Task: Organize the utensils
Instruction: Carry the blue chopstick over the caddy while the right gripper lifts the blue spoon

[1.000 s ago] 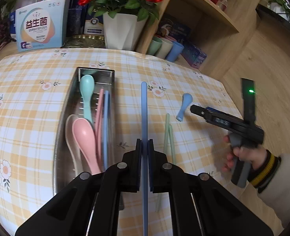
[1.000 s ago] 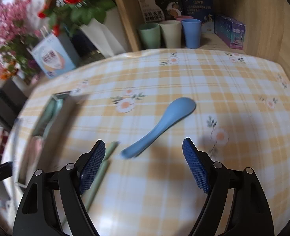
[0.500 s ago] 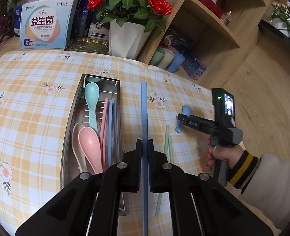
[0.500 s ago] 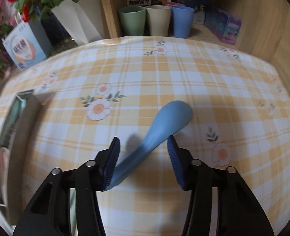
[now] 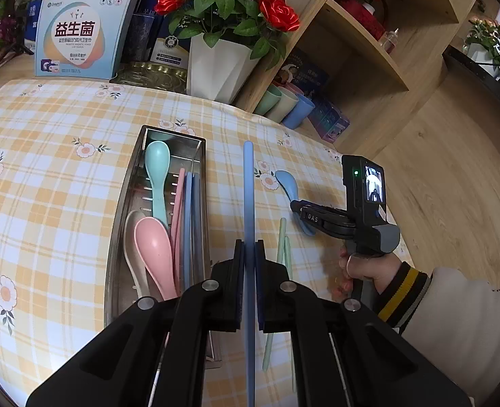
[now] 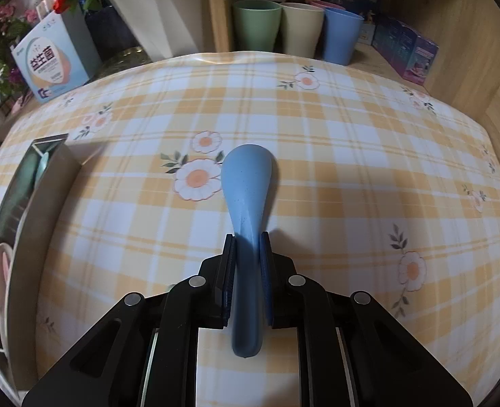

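My left gripper (image 5: pixel 248 247) is shut on a long blue chopstick (image 5: pixel 248 183), held above the checked tablecloth just right of the steel utensil tray (image 5: pixel 122 210). The tray holds a mint spoon (image 5: pixel 158 173), a pink spoon (image 5: pixel 153 247), a cream spoon and pink and blue chopsticks. My right gripper (image 6: pixel 246 240) is shut on the handle of the blue spoon (image 6: pixel 248 183), whose bowl points away over the cloth; it also shows in the left wrist view (image 5: pixel 299 208). Two green chopsticks (image 5: pixel 280 254) lie on the cloth between the grippers.
A white vase of red roses (image 5: pixel 216 64), a blue-and-white box (image 5: pixel 76 37) and a brass dish stand at the table's back. Green, cream and blue cups (image 6: pixel 304 30) and small boxes sit on the wooden shelf. The table's right edge drops to a wooden floor.
My right gripper moved onto the blue spoon and closed from wide open onto its handle. My left gripper still holds the blue chopstick, with the view shifted slightly.
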A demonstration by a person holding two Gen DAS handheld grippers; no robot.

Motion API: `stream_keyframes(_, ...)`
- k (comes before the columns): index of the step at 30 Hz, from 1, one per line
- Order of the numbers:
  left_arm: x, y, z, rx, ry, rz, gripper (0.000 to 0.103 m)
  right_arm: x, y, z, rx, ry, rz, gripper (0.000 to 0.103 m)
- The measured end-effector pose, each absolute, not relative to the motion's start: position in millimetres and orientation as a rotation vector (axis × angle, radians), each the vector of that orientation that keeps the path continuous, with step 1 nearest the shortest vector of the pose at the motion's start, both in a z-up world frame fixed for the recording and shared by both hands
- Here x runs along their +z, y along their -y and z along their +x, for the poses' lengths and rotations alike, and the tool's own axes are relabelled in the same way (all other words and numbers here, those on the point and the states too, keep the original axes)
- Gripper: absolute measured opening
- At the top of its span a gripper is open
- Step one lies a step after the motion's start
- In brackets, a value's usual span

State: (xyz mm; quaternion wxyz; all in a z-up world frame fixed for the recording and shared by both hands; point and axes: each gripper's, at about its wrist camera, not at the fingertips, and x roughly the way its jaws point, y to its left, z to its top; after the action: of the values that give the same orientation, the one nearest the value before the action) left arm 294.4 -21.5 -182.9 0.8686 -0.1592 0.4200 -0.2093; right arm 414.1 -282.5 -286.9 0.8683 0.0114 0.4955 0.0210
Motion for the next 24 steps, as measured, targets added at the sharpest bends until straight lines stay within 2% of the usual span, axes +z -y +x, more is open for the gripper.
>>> stream_keyframes(24, -191, 2, 307, -0.367, -0.911, -0.37, 0.006, -251, 286, 333, 0.138, -0.878, 0.263, 0.014)
